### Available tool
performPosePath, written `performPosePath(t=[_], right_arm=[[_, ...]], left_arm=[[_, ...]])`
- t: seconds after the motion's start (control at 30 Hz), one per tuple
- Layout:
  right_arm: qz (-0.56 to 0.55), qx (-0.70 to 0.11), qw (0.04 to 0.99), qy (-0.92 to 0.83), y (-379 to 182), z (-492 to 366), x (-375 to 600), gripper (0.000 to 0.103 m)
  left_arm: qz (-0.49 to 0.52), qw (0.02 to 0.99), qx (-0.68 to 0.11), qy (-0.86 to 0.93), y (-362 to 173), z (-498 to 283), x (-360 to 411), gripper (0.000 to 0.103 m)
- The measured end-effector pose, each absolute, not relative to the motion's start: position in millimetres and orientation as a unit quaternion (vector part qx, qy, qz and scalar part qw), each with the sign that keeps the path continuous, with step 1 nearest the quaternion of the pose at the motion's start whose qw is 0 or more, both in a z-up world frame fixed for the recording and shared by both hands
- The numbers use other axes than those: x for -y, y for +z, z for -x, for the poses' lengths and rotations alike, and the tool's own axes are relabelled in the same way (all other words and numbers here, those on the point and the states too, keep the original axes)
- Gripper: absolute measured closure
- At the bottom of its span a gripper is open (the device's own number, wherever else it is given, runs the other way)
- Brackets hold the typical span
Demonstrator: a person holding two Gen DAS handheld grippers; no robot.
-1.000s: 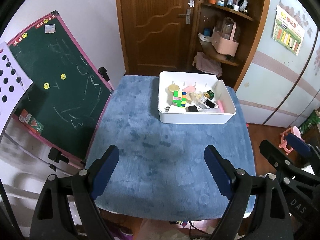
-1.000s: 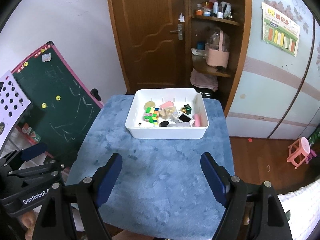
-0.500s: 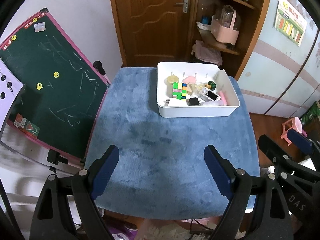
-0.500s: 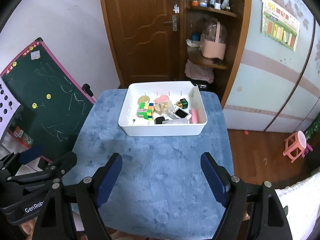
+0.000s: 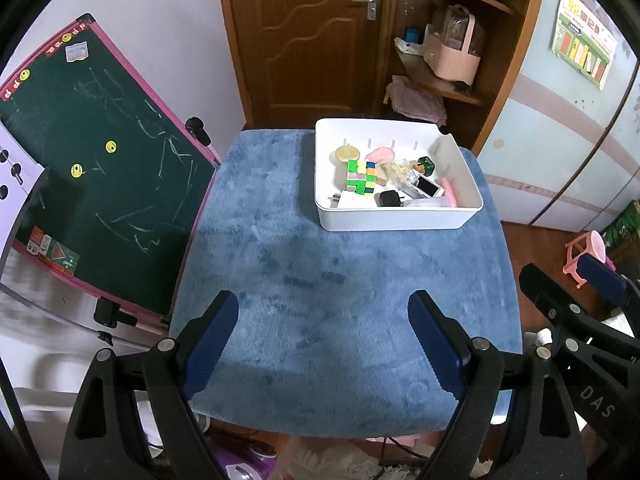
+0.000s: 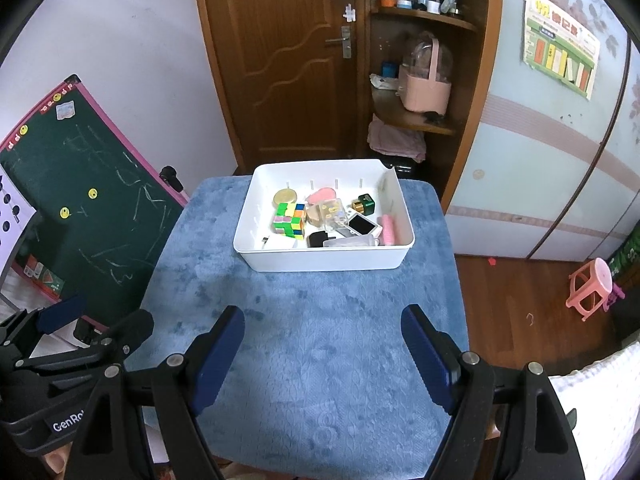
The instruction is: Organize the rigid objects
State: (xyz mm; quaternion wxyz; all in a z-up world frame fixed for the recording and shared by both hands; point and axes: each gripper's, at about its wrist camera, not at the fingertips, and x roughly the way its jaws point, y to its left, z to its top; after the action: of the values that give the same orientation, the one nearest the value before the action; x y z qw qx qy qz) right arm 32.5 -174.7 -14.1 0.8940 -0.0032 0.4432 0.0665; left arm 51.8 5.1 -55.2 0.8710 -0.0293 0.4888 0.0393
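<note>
A white bin [image 6: 324, 258] sits at the far end of a blue-covered surface [image 6: 312, 344], and every small rigid object in view lies inside it: a colourful puzzle cube [image 6: 289, 221] toward its left, a gold round tin [image 6: 285, 198] behind the cube, a black charger [image 6: 318, 238] by the bin's near wall, a pink bar [image 6: 387, 229] along its right wall. The left gripper [image 5: 324, 334] and right gripper [image 6: 322, 340] hover over the cloth on the near side of the bin, jaws wide apart and holding nothing. This fits either objects gathered for sorting or a finished tidy, so any reach should come down from above the bin, clearing its near wall and singling out one piece.
</note>
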Motion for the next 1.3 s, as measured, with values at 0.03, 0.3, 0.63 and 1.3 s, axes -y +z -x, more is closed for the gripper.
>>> performPosePath(t=[0.03, 0.3, 0.63, 1.3], right_arm=[[0.004, -0.443, 0.894, 0.067, -14.1, -32.7, 175.2, 0.022], [0.004, -0.445, 0.893, 0.065, -15.3, -32.9, 177.3, 0.022], [0.004, -0.447, 0.892, 0.063, -15.1, -32.8, 178.7, 0.022], [0.005, -0.451, 0.890, 0.068, -18.0, -32.7, 180.9, 0.022]], left_arm=[[0.029, 0.870, -0.490, 0.039, -55.6, -51.7, -5.0, 0.014], [0.025, 0.868, -0.495, 0.033, -58.3, -50.8, -4.8, 0.014], [0.024, 0.867, -0.496, 0.034, -59.0, -49.9, -4.4, 0.014], [0.023, 0.864, -0.502, 0.032, -61.6, -50.1, -9.7, 0.014]])
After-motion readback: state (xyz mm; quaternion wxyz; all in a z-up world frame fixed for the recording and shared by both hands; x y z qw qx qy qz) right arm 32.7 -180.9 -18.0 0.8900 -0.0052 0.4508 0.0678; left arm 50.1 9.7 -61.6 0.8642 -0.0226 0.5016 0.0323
